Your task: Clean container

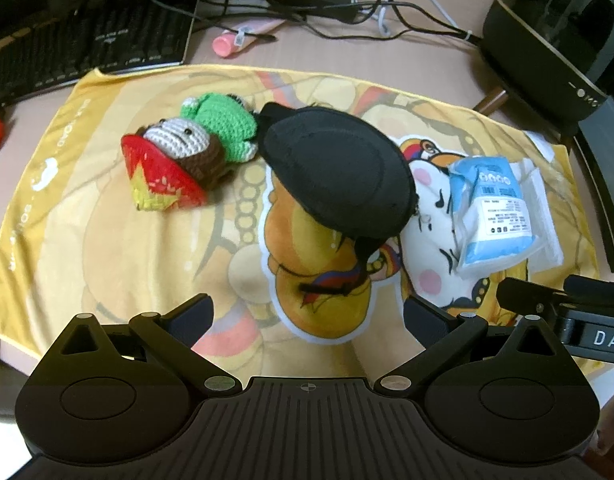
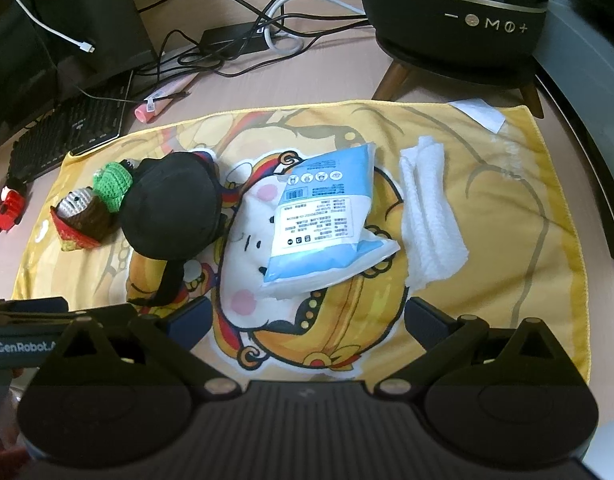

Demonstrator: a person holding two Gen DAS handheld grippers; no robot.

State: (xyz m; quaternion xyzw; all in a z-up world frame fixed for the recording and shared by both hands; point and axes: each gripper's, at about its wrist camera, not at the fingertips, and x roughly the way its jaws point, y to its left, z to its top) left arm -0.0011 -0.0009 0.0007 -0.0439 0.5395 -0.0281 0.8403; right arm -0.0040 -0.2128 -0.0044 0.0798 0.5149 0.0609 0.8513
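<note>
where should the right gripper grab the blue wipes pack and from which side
Take the blue wipes pack by its near crinkled edge, the thin flat end closest to the right gripper, coming in low from the front. The pack lies flat on the yellow cloth, so its broad face gives no purchase, and a folded white towel crowds its right side. The open jaws should span that edge.

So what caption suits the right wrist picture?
Open right gripper hovers over a yellow cloth holding wipes pack and black case.
</note>
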